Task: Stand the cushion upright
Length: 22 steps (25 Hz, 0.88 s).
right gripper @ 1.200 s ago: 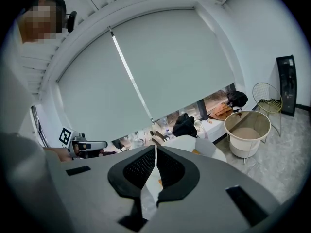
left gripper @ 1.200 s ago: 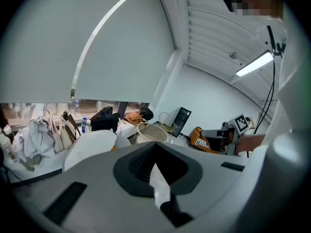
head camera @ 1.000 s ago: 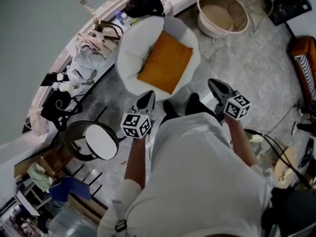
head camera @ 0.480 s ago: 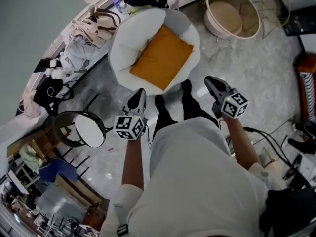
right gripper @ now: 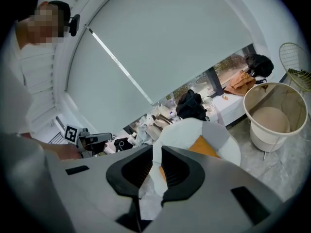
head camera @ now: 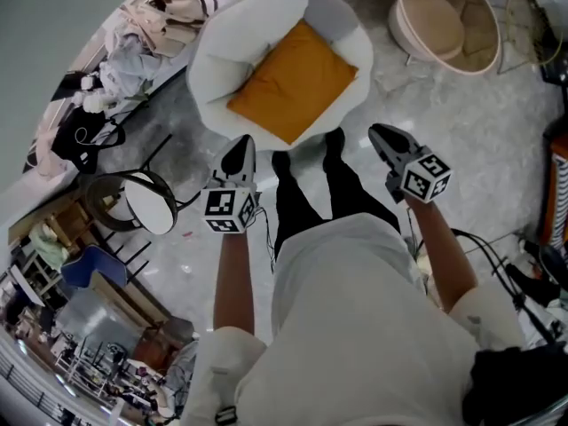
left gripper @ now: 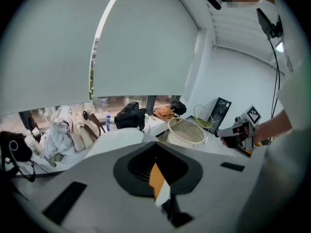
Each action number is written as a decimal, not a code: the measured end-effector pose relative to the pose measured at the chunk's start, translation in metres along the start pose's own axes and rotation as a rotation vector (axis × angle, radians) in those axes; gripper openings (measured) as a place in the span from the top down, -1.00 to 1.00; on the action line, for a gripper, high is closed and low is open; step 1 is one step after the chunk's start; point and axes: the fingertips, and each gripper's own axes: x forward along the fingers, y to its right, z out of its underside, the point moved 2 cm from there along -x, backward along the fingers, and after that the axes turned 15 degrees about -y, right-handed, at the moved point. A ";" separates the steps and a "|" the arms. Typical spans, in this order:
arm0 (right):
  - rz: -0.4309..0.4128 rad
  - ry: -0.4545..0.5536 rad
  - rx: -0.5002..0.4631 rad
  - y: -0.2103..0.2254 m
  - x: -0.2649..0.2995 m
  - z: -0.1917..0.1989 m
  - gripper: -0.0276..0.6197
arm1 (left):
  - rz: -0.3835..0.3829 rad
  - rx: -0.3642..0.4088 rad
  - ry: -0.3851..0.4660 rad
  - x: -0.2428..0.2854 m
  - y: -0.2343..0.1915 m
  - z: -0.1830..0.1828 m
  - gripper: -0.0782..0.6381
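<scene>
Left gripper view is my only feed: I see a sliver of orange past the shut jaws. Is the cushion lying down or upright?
Observer: In the head view the orange cushion lies on the seat of the white chair, not upright.
Operator: Is either hand-held gripper touching it?
Observer: No. The left hand-held gripper and right hand-held gripper both hang short of the chair's front edge.
Operator: And the right one's jaws?
Observer: Its own view shows them slightly apart, opening, with nothing between them.
</scene>
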 end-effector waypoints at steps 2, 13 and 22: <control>-0.015 -0.023 0.003 0.013 0.010 0.001 0.62 | -0.014 0.036 -0.026 0.011 -0.005 -0.003 0.78; 0.008 -0.103 0.166 0.073 0.084 0.060 0.40 | -0.020 0.125 -0.197 0.080 -0.055 0.017 0.64; 0.077 -0.130 0.324 0.132 0.182 0.132 0.26 | 0.022 0.167 -0.312 0.182 -0.100 0.077 0.53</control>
